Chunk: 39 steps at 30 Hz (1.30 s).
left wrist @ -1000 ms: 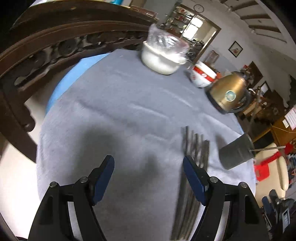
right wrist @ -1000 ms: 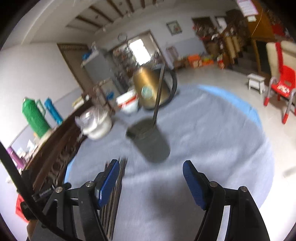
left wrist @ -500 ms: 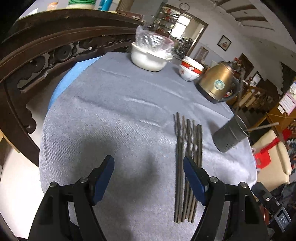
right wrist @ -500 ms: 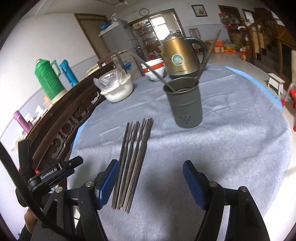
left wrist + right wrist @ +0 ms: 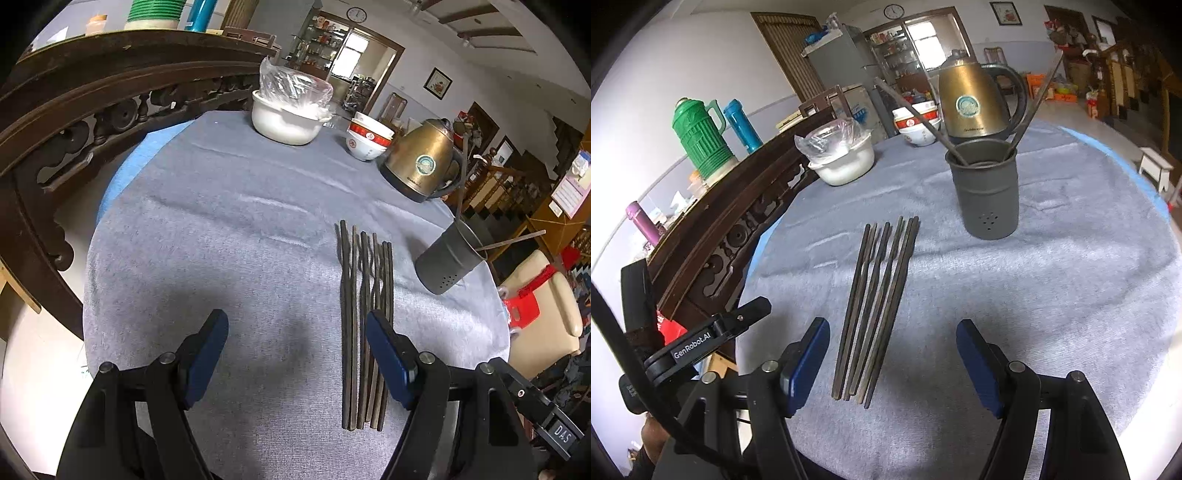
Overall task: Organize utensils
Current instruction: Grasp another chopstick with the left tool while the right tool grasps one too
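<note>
Dark chopsticks (image 5: 877,302) lie side by side on a grey cloth (image 5: 1052,295), near a grey holder (image 5: 988,192) already holding two. Both the left gripper (image 5: 297,354) and the right gripper (image 5: 892,360) hover wide open, empty. Only the right view shows a green thermos (image 5: 698,133) — and the holder upright.

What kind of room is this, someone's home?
Most likely a lived-in home dining area: a cloth-covered round table holds a brass kettle, stacked bowls and loose chopsticks, with a fridge behind.
</note>
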Motion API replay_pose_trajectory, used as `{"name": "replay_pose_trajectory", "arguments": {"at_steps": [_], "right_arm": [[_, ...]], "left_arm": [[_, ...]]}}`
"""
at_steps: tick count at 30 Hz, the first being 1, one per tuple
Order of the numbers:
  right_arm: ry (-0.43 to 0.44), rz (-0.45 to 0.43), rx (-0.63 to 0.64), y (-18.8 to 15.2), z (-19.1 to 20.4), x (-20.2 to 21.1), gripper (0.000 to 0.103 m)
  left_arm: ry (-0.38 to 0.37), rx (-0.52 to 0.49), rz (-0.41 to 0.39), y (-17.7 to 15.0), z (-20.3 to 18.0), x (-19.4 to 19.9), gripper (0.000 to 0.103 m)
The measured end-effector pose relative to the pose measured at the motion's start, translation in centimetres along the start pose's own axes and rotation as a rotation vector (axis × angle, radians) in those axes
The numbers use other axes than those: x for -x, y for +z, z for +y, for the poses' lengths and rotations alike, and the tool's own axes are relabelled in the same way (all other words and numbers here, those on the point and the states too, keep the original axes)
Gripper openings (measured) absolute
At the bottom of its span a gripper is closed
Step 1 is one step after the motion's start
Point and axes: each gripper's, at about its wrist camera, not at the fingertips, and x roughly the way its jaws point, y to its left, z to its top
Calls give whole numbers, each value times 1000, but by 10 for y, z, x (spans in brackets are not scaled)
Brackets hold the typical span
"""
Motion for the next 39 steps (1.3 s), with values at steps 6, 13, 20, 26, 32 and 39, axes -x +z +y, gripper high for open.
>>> {"name": "replay_pose_trajectory", "arguments": {"at_steps": [6, 13, 20, 26, 32, 39], "right_arm": [[40, 85, -81, 5, -19, -20, 75], [46, 197, -71, 32, -17, -72, 38], [37, 299, -115, 57, -20, -129, 36], [28, 366, -131, 56, -21, -155, 16], [47, 380, -131, 60, -19, -161, 13], [41, 383, -188, 60, -49, -146, 15]], "left_arm": [[27, 4, 53, -4, 1, -18, 77], [34, 5, 75, 0, 2, -33, 77], [33, 18, 83, 5, 10, -40, 77], [25, 36, 102, 6, 14, -48, 77], [22, 20, 112, 7, 12, -51, 77], [29, 15, 134, 8, 11, -57, 77]]}}
